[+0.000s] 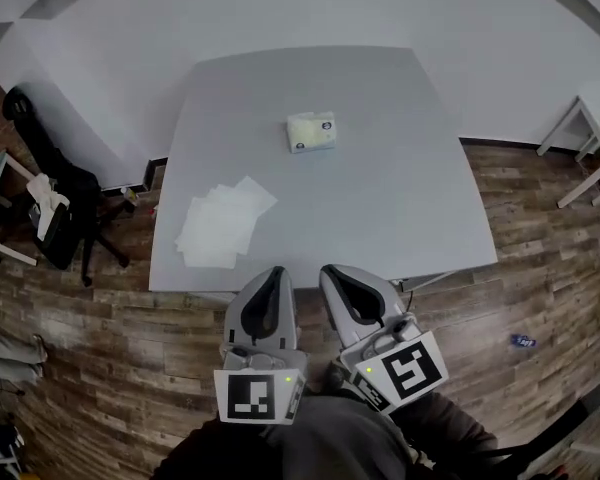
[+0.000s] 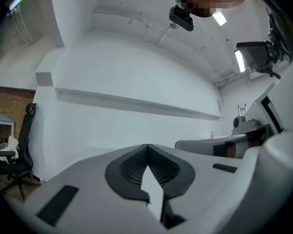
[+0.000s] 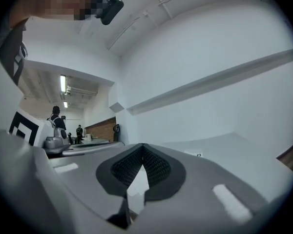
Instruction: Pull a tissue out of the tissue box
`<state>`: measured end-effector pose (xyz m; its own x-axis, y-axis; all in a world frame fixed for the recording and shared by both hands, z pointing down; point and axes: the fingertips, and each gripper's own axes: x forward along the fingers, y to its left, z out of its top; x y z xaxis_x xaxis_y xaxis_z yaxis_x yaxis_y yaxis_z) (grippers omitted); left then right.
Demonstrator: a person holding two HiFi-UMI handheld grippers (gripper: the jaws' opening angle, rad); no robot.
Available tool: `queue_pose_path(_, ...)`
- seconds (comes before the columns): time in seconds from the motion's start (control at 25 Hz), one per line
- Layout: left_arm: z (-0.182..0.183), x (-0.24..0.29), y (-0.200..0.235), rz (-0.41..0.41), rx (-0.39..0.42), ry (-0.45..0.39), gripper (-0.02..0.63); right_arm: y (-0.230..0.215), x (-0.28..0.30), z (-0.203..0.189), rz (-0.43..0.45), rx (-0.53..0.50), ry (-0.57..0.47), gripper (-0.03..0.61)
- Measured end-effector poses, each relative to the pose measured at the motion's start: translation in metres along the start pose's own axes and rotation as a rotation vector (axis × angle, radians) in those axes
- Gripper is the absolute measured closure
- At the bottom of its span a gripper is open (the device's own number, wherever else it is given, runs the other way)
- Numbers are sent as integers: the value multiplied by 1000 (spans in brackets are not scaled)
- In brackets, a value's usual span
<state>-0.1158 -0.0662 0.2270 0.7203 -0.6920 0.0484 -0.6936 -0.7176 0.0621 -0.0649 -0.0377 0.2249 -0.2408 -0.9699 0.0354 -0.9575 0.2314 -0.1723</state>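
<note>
A small pale tissue box [image 1: 311, 132] sits on the grey table [image 1: 400, 218], a little behind its middle. Several loose white tissues [image 1: 220, 226] lie flat in a pile near the table's front left. My left gripper [image 1: 271, 273] and right gripper [image 1: 335, 272] are held side by side close to my body, at the table's front edge and far from the box. Both point upward toward the white wall. The left gripper [image 2: 146, 147] has its jaws meeting at the tip with nothing between them. The right gripper [image 3: 142, 146] stands the same way.
A black office chair [image 1: 55, 193] with cloth on it stands left of the table. A white side table [image 1: 590, 138] is at the far right. A small blue object [image 1: 523, 341] lies on the wooden floor at the right.
</note>
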Motion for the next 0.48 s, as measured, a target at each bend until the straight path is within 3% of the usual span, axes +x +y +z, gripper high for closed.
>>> queue_pose_path(0.24, 9, -20, -59, -88, 46, 13, 612, 3, -50, 19, -37, 15, -40, 575)
queue_pose_path(0.48, 9, -24, -79, -161, 80, -9, 612, 8, -62, 16, -53, 23, -53, 577)
